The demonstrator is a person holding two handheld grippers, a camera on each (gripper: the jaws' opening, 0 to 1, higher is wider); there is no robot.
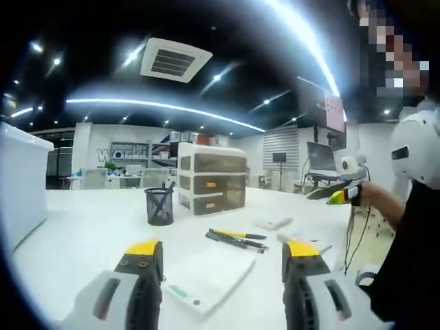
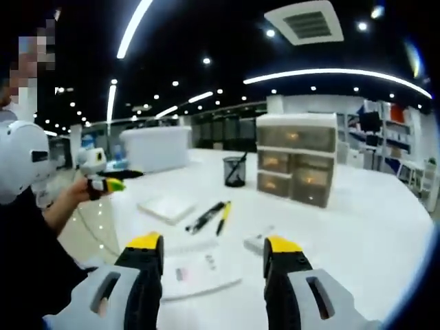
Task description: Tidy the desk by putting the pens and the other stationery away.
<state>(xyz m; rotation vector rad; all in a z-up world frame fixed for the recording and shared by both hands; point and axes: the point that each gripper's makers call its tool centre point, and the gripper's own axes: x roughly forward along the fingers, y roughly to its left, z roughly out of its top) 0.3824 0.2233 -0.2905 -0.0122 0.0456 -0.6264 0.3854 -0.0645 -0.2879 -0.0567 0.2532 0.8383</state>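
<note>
My left gripper (image 1: 221, 256) is open above the white desk (image 1: 89, 227), with nothing between its yellow-tipped jaws. Just ahead lies a white notepad (image 1: 206, 275), and beyond it several pens (image 1: 237, 238), one of them yellow. A black mesh pen cup (image 1: 159, 206) holding pens stands further back. My right gripper (image 2: 213, 253) is open too, over a printed white sheet (image 2: 199, 271). The pens (image 2: 210, 216), the notepad (image 2: 167, 206) and the cup (image 2: 235, 172) lie ahead of it.
A translucent drawer unit (image 1: 212, 182) (image 2: 302, 165) stands behind the cup. A big white box (image 1: 20, 179) (image 2: 155, 148) sits at one desk end. Small white items (image 1: 273, 223) (image 2: 258, 240) lie near the pens. A person's hand (image 1: 368, 196) (image 2: 75, 192) holds each other gripper at the desk's edge.
</note>
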